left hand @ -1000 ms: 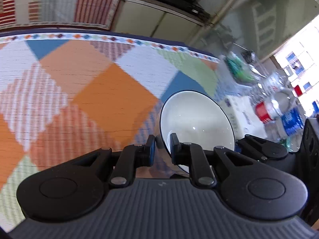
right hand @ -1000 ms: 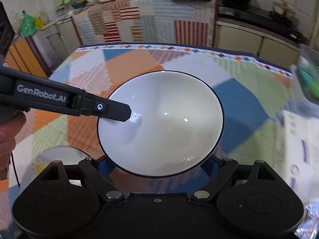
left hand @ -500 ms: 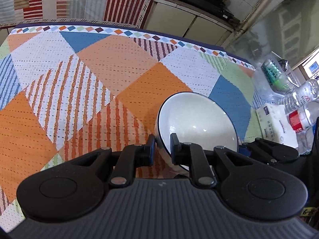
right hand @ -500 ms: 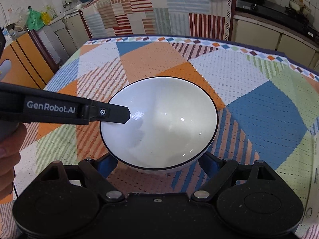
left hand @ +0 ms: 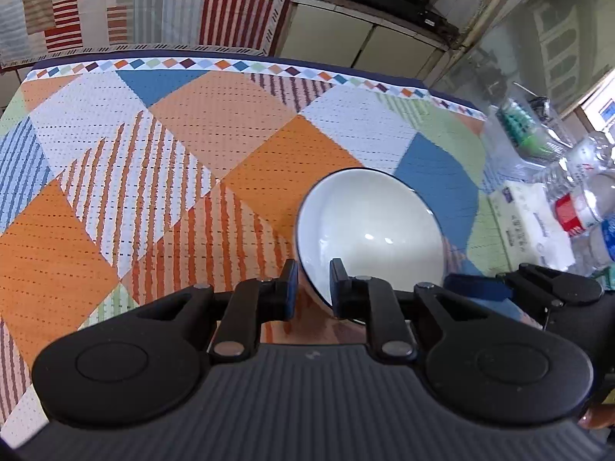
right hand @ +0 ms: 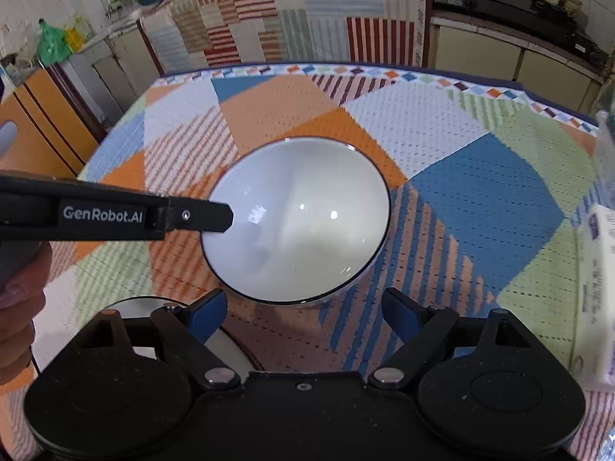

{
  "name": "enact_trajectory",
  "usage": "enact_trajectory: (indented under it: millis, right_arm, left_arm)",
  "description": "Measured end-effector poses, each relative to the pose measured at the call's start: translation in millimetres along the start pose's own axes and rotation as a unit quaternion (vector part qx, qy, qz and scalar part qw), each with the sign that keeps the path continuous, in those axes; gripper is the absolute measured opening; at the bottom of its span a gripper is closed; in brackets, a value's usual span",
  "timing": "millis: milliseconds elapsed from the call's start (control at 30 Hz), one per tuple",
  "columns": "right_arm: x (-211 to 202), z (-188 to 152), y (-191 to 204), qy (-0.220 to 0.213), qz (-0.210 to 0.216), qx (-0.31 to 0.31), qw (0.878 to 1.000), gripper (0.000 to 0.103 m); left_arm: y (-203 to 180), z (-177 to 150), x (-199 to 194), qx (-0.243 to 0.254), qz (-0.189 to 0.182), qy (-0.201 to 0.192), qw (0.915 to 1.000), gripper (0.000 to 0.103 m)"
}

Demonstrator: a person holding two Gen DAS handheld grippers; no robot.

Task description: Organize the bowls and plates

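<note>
While left gripper (left hand: 312, 284) stays clamped on the white bowl (right hand: 296, 219) rim, right gripper (right hand: 303, 313) sits open just below it.

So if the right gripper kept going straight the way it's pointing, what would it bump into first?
Most likely the white bowl. It sits straight ahead of the open right gripper, just beyond its fingertips, though the exact gap is hard to judge.

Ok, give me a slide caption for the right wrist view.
Left tool pinches white bowl's rim; right tool open just short of it.
</note>
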State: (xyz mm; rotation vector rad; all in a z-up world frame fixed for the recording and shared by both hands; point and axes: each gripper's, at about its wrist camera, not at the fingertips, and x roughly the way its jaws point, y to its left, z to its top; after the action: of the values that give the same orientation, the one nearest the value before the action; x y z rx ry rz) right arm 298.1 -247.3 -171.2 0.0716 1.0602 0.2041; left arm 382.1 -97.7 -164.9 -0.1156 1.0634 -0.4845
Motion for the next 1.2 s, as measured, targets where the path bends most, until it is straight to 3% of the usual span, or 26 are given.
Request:
enact_trajectory:
  millis: [133,400,500,567,667,967,1200]
  right_arm:
    - [-18.4,-2.3,9.2,-0.019,-0.015,-0.007,1.000,0.090]
    - [-60.3,-8.2,25.9,-0.035,-0.022,-0.021,0.999,0.090]
    - [-81.2,-13.8,30.1,-0.048,-0.030,-0.014,0.998,0.090]
    - [-95.8,-19.4,33.4,-0.053,-0.033,-0.014,0.998,0.090]
    - [-120.1,-31.2,39.1,-0.063,-0.038,-0.019,0.997,0.090]
    - [-186.9,-79.6,58.9,-0.085,-0.060,-0.035,0.994,0.090]
    - [-227.0,-121.4,54.2,-0.061,-0.079,-0.006,0.995,0.092]
  left_arm:
    - [-9.6,-1.8,-23.3,0.023,0.003,-0.014,0.9996,0.020]
    - [-19.3,-14.1,-62.5,0.024,-0.014,-0.019,0.9995,0.029]
    - [-28.7,-19.5,-81.8,0.048,-0.013,-0.026,0.9984,0.036]
    - [-34.6,-22.9,-93.9,0.057,-0.022,-0.026,0.9978,0.052]
    - [-48.5,-29.3,-112.3,0.083,-0.025,-0.019,0.9960,0.061]
    - [-94.9,-64.6,-176.8,0.175,-0.027,-0.031,0.9837,0.086]
    - [-123.7,-103.5,-194.2,0.250,-0.030,-0.032,0.9672,0.097]
